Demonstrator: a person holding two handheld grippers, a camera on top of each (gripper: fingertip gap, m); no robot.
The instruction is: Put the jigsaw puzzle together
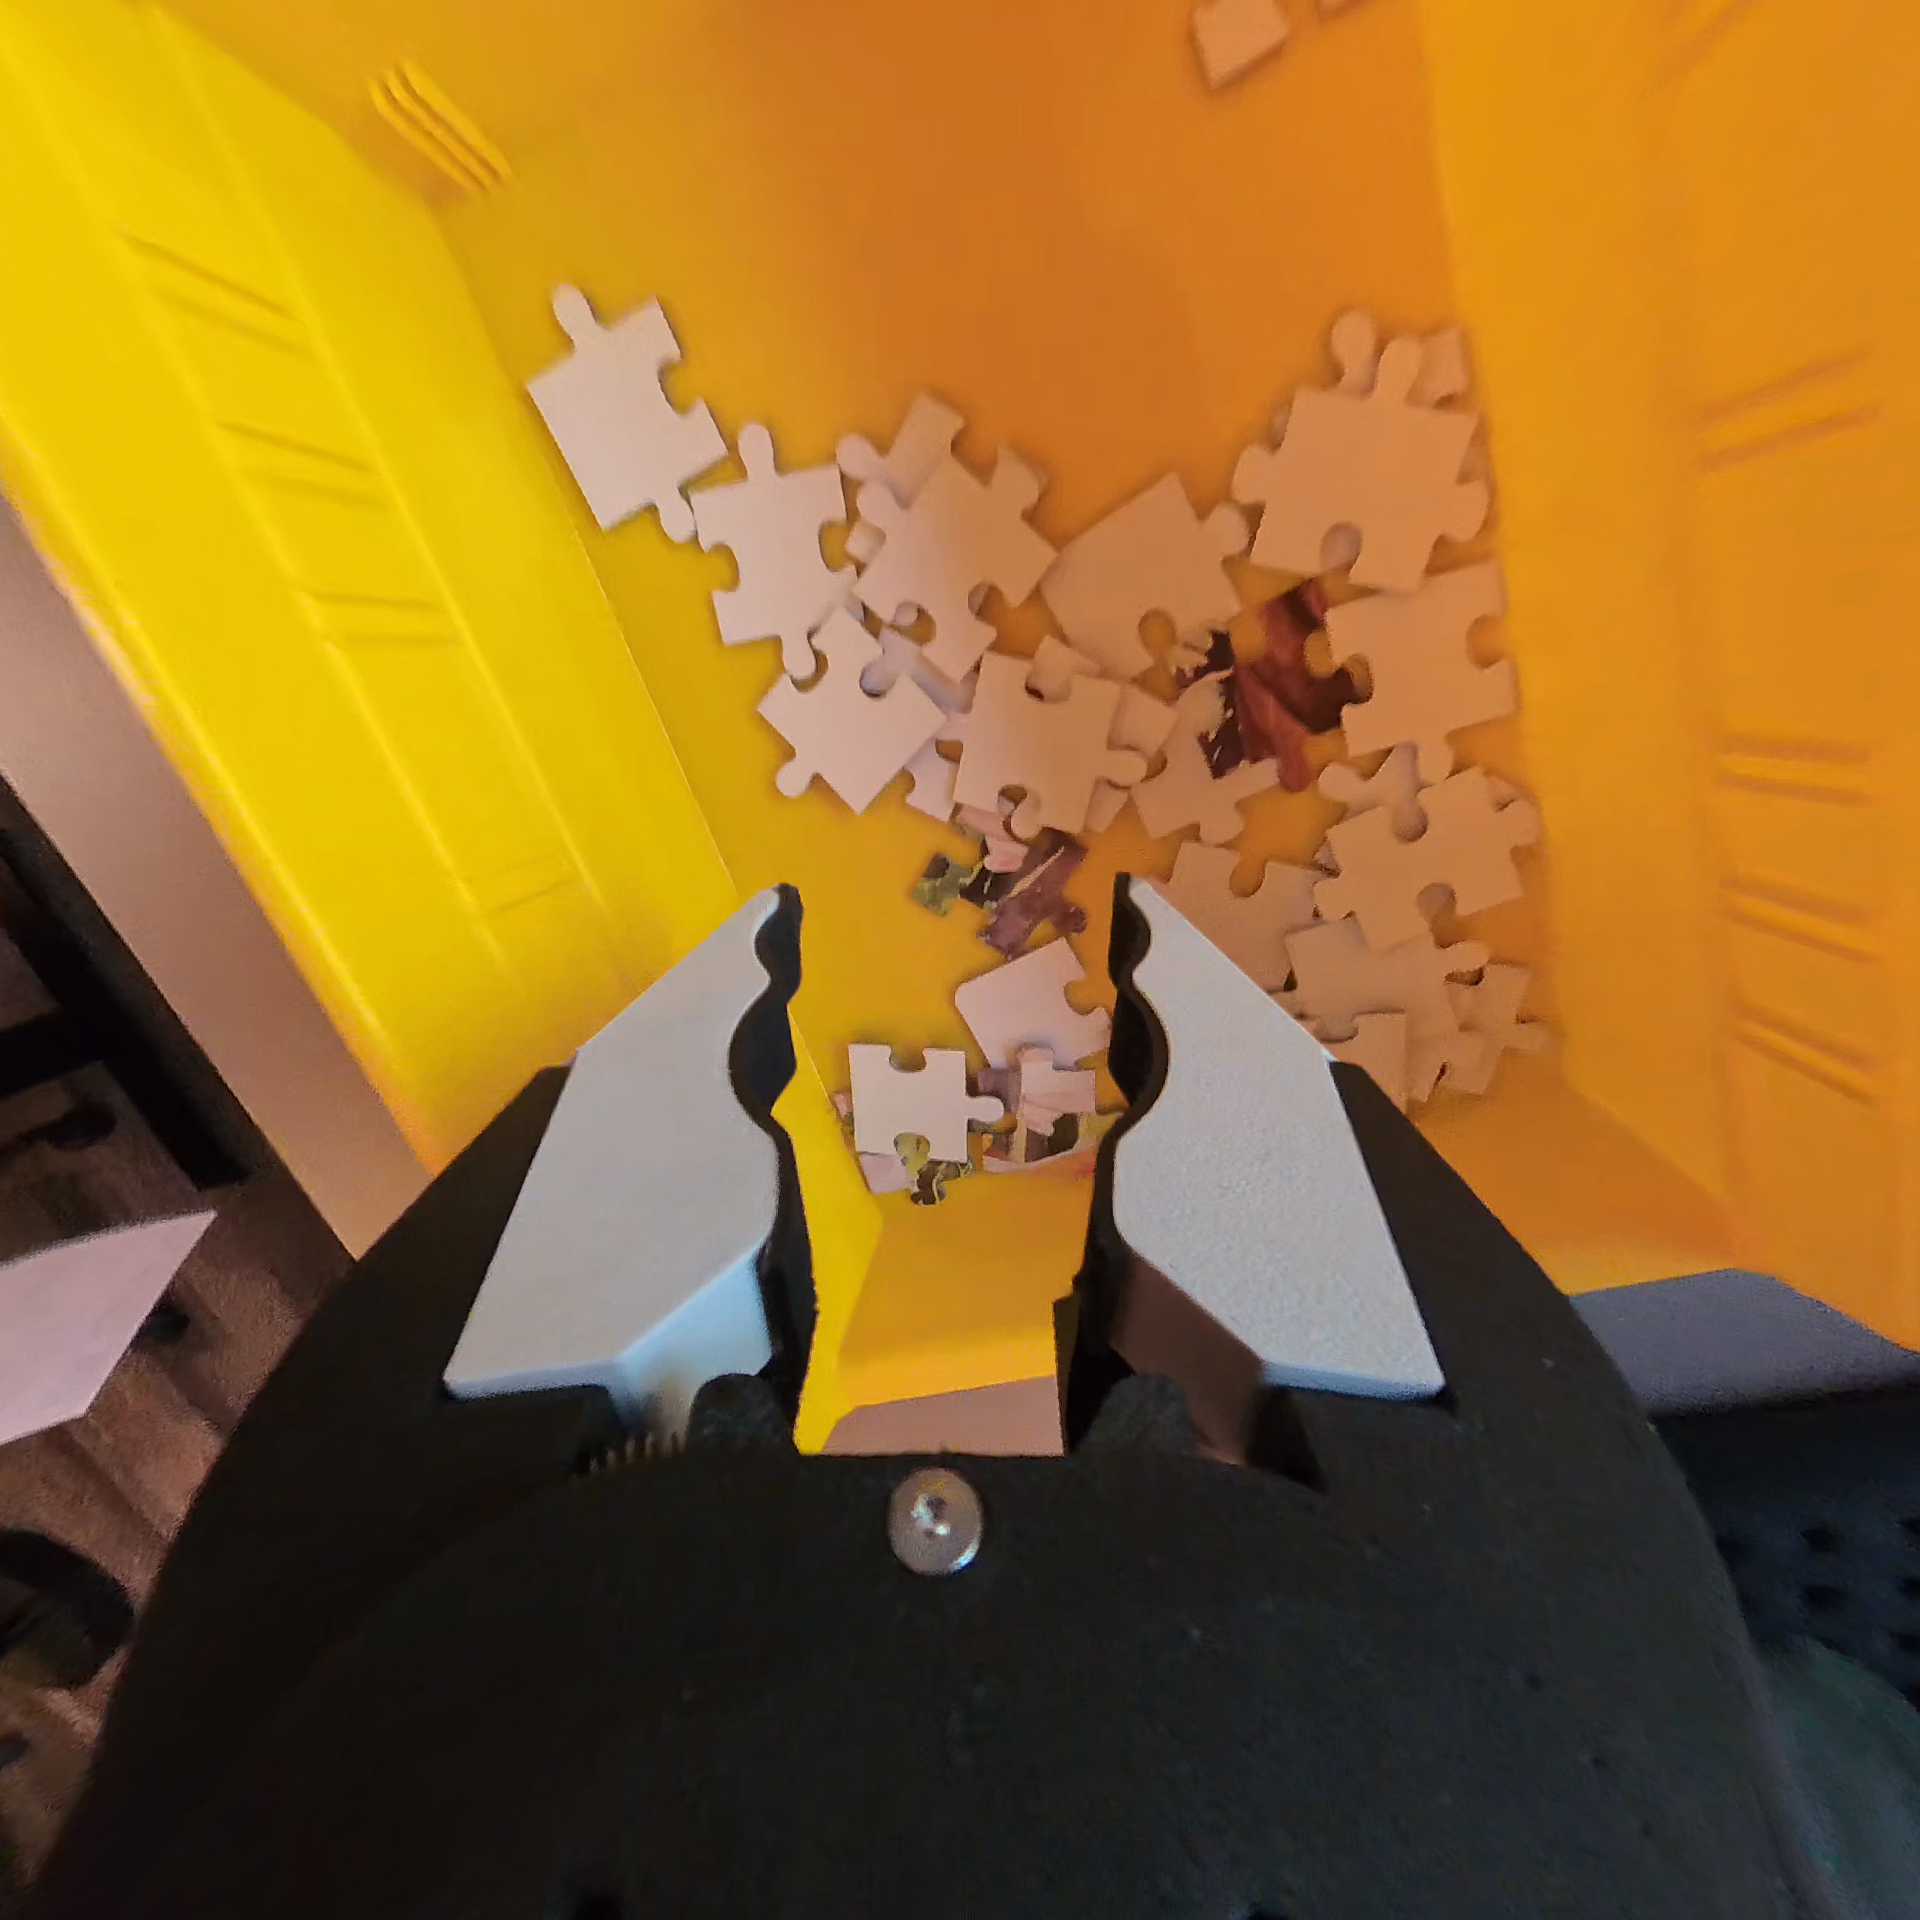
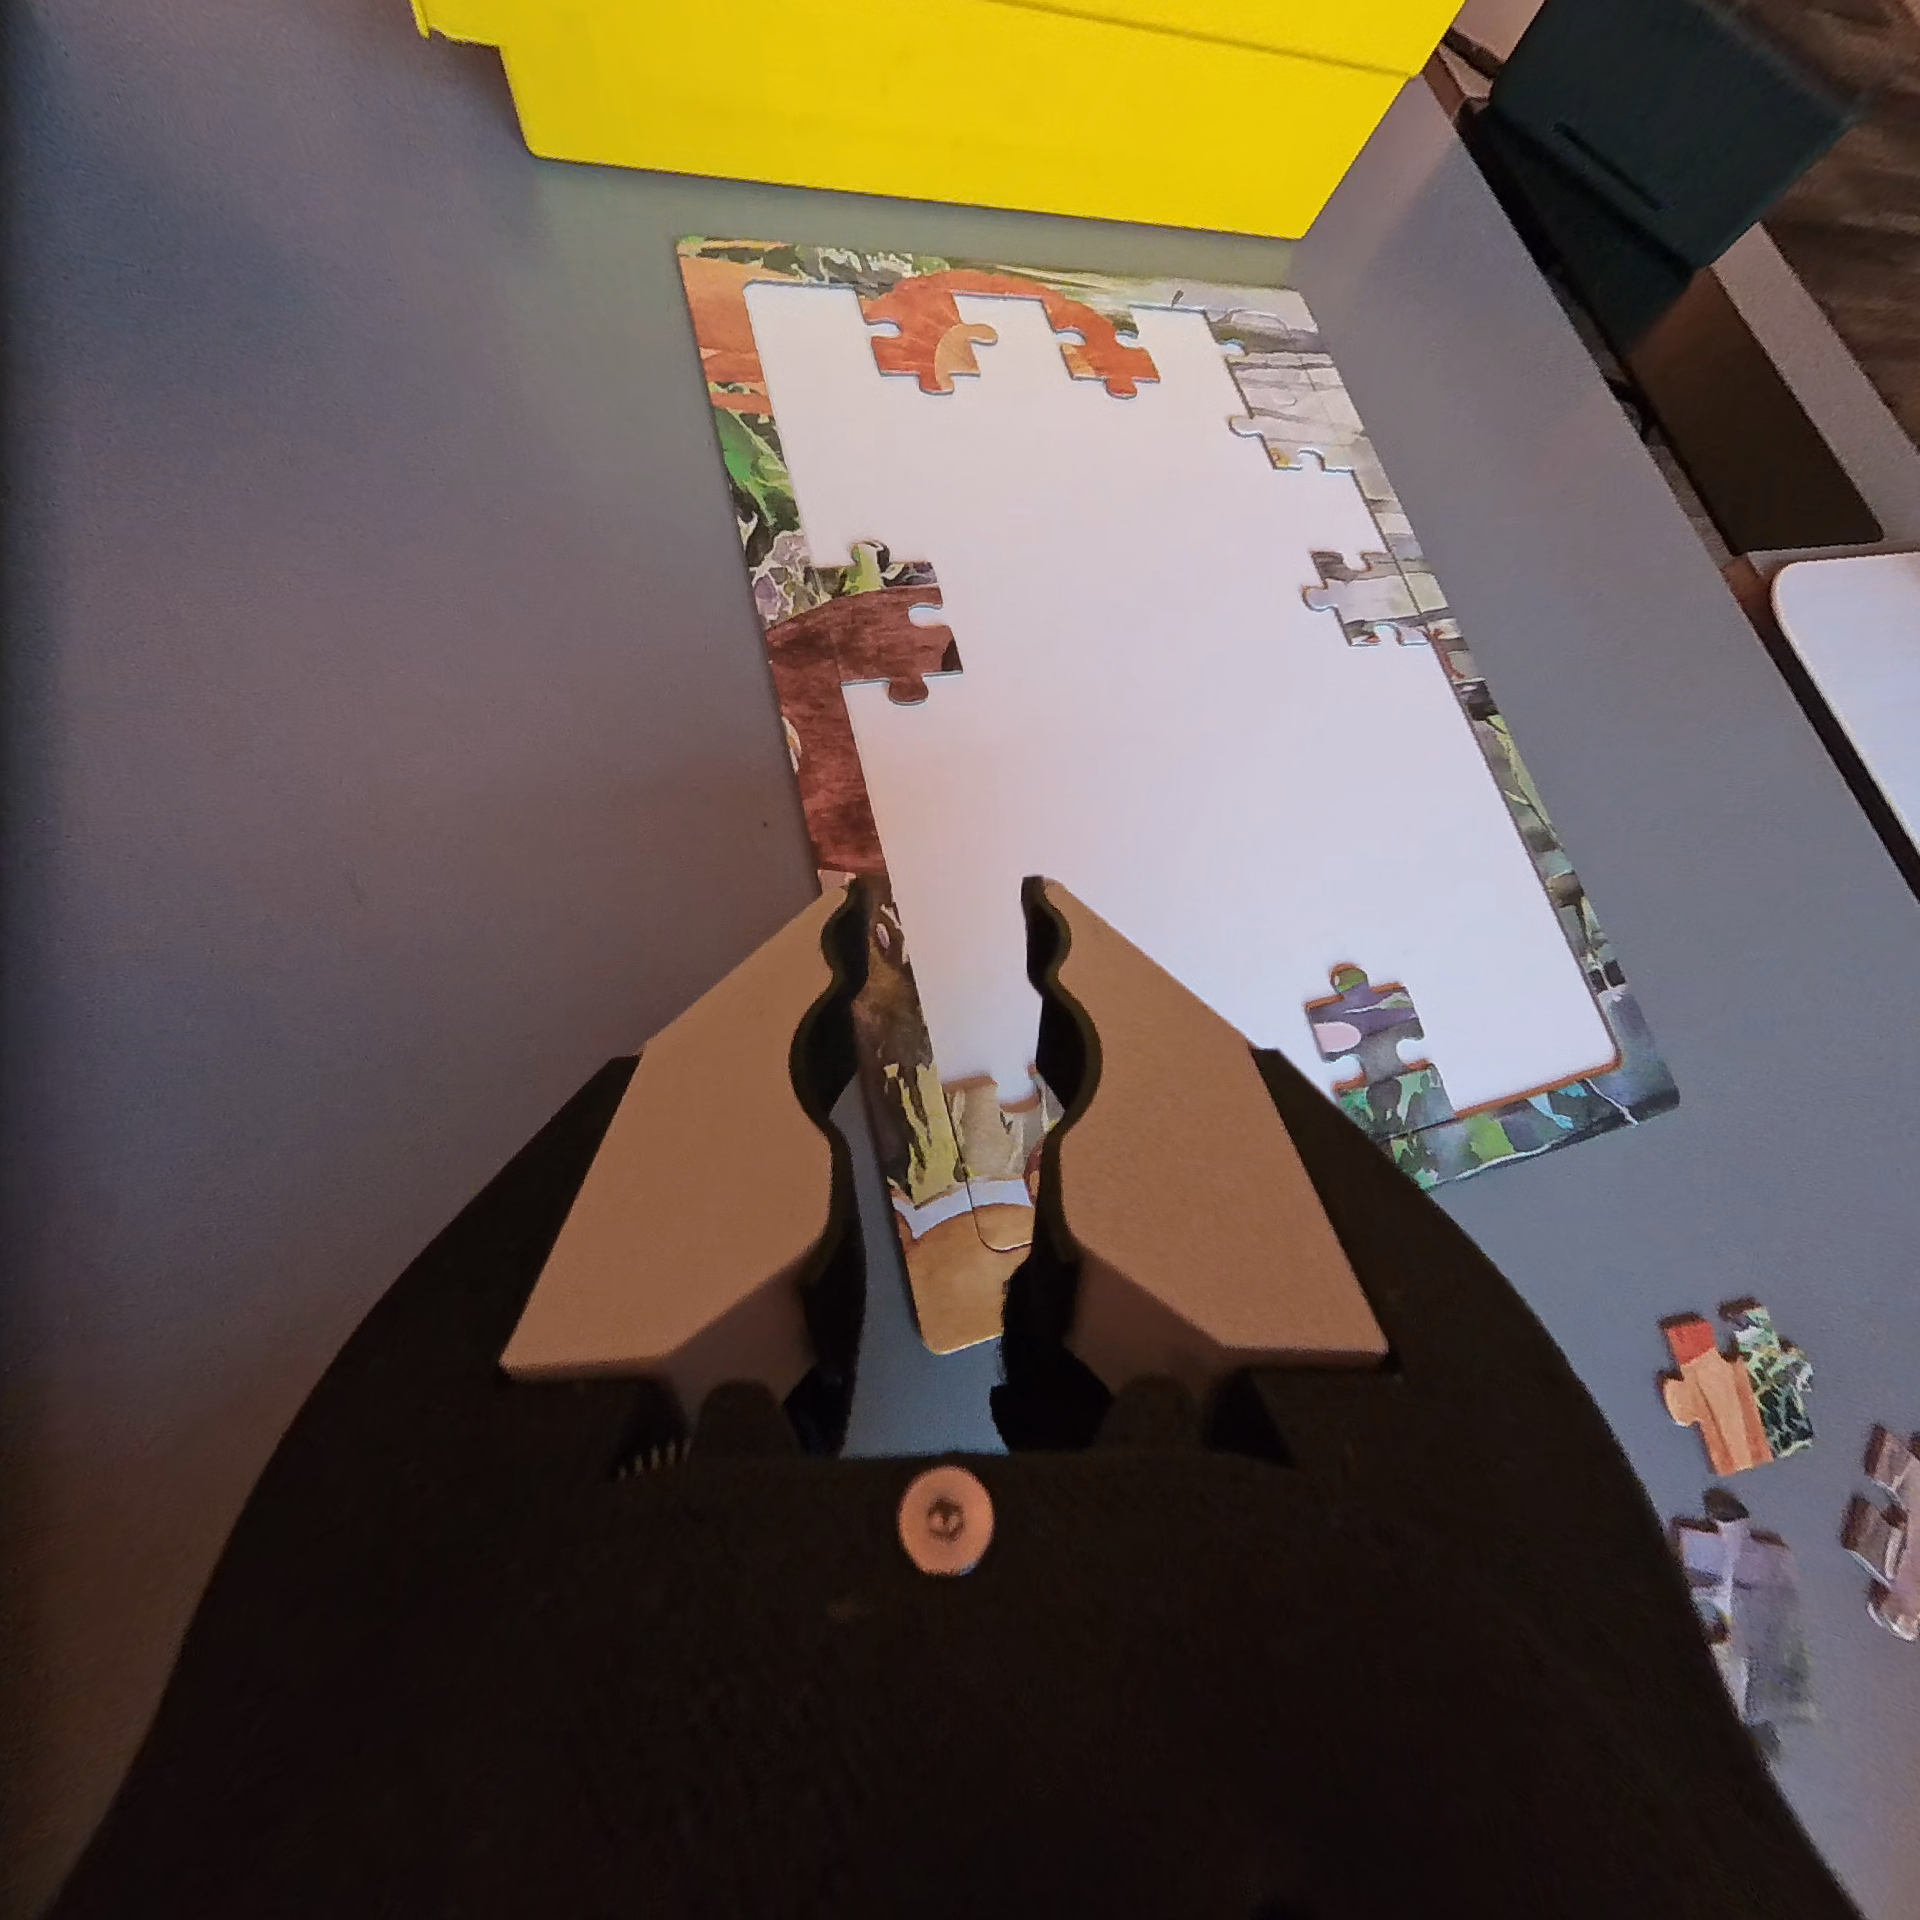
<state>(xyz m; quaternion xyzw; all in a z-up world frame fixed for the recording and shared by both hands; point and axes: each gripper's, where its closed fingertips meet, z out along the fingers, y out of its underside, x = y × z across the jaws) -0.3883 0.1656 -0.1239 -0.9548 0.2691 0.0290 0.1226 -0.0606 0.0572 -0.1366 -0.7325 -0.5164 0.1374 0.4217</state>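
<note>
My grippers' black bodies look grainy and matt, each with a shiny metal screw [image 1: 933, 1535]. The yellow bin [image 1: 343, 582] is smooth plastic. Cardboard pieces [image 1: 1039, 623] show matt white backs; the table [image 2: 312, 623] is smooth grey.

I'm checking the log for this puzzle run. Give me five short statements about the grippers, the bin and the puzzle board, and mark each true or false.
1. The left gripper is open above loose pieces in the yellow bin. True.
2. Most pieces in the bin lie picture side up. False: most show their blank white backs; only a few show print.
3. The puzzle board is nearly complete. False: only some pieces along its border are placed; the middle is bare white.
4. The right gripper holds a puzzle piece. False: it is open and empty, over the board's near corner.
5. A few loose pieces lie on the grey table to the right of the board. True.
</note>
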